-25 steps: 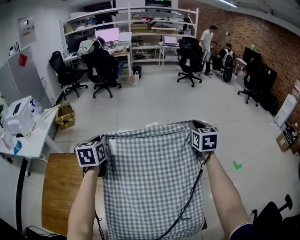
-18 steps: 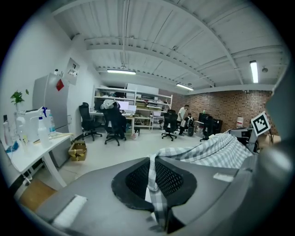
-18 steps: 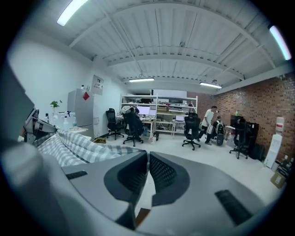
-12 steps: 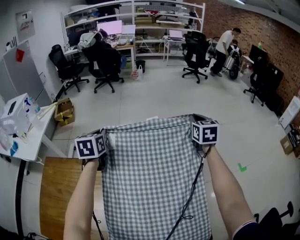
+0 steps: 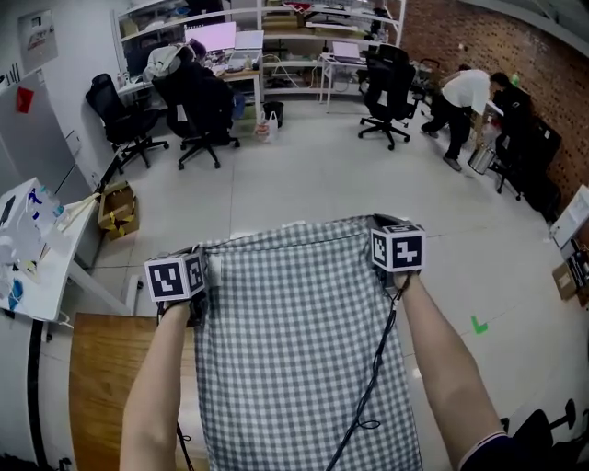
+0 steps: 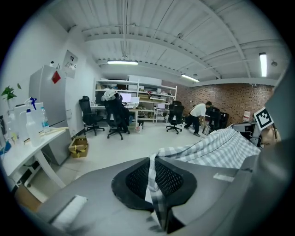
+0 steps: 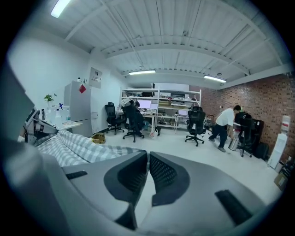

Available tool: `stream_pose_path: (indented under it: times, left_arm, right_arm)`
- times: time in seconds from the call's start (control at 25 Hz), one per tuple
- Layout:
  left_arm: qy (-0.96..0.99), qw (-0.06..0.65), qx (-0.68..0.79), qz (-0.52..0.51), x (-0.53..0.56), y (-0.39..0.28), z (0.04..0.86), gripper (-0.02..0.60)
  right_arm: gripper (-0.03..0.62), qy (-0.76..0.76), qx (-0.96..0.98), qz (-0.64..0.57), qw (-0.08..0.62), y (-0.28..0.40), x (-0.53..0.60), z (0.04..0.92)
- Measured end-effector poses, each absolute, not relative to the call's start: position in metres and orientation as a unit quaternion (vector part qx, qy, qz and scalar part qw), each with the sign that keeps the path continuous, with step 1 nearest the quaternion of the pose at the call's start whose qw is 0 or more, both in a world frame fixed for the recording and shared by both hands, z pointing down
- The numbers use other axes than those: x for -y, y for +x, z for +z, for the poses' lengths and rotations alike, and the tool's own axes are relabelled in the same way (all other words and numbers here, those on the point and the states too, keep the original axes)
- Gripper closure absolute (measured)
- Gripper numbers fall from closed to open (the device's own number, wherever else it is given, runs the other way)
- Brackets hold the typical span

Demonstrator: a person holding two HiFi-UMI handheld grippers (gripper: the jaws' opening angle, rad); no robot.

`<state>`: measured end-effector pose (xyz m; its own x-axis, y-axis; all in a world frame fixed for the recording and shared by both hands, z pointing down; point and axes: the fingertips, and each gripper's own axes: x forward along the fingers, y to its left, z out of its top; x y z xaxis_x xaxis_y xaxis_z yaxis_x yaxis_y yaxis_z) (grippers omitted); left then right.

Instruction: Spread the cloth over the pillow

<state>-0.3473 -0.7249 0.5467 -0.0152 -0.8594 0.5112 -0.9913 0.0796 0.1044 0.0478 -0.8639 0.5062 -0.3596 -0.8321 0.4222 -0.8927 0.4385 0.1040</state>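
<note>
Hanging cloth [image 5: 299, 350], lower edge cut off

Open-plan office-cum-lab. Black swivel chairs [image 5: 198, 106]; desks bearing monitors [image 5: 210, 37]; white shelving [image 5: 276, 14]; exposed brick wall [image 5: 497, 41]; pale bare floor [image 5: 304, 184]; white surface [image 5: 41, 276] with spray bottles [image 6: 32, 126]; cardboard box [image 5: 117, 210]; person [image 5: 467, 92] bent over.

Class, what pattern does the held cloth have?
The cloth is a grey-and-white check, clearest in the head view.
</note>
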Motion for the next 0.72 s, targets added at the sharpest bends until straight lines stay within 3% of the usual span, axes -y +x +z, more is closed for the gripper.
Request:
stream_pose_path:
  times: [0.72]
  left_arm:
    - [0.663,0.284,0.660,0.210,0.734,-0.339,0.648,0.566]
  right_arm:
    - [0.559,0.494,0.803,0.124,0.310,0.054,0.868,0.620]
